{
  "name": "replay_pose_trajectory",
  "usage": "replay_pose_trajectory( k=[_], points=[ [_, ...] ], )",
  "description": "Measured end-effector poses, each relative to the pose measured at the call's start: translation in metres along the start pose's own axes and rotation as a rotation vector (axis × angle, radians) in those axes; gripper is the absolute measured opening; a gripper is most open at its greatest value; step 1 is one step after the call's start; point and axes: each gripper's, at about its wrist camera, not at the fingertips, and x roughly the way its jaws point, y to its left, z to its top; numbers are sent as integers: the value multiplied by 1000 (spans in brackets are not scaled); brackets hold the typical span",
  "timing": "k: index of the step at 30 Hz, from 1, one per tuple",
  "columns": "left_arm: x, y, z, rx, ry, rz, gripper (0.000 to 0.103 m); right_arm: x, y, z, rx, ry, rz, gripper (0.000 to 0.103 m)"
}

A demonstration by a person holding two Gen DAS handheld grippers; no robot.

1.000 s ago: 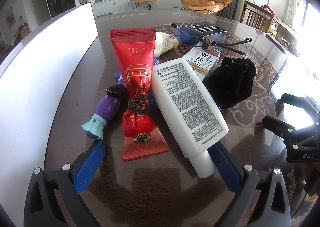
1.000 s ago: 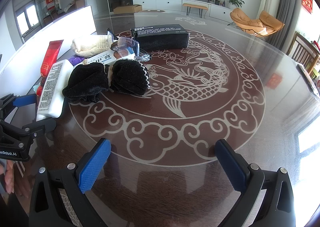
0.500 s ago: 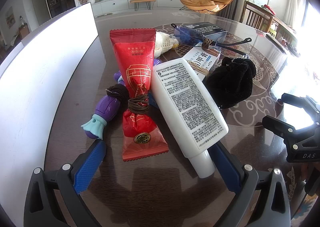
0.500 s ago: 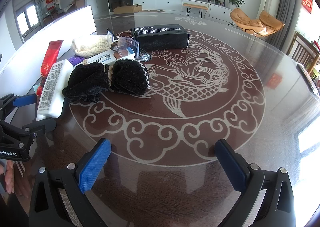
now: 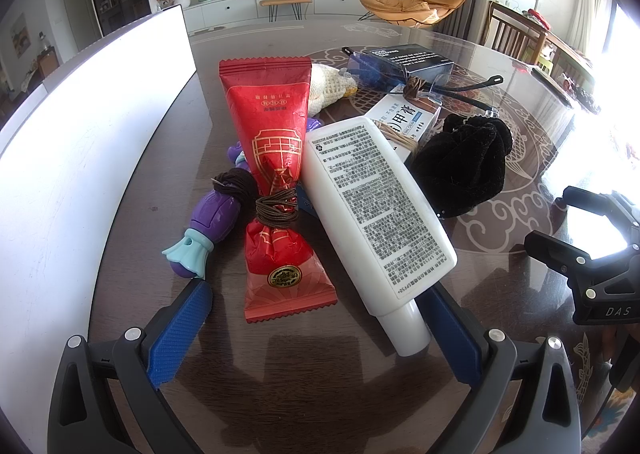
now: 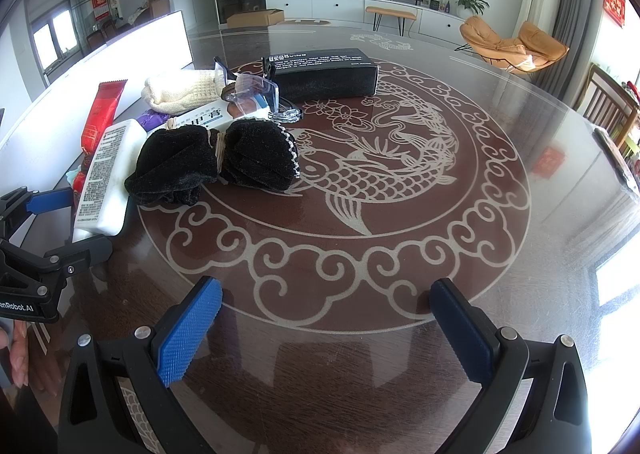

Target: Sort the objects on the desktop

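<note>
While nothing has shifted since a moment ago, the left gripper (image 5: pixel 316 330) hangs agape around the white tube (image 5: pixel 376 209) beside the red pouch (image 5: pixel 276 181); the right gripper (image 6: pixel 324 322) gapes over bare table (image 6: pixel 400 262).

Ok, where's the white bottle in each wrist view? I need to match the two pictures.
Left wrist: the white bottle lies centre frame, cap toward the camera, between the red packet and the black cloth bundle.
Right wrist: the same bottle is at the left edge, seen side-on.
Shared landmark: the black cloth bundle, right beside the bottle in both views.
</note>
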Motion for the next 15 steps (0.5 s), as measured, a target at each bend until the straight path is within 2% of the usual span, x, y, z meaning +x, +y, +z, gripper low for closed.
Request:
replay_pose_trajectory(
  k=[15],
  points=[
    [1, 0, -1, 0, 0, 0, 103, 0, 0, 0, 0, 0, 0, 103]
  ],
)
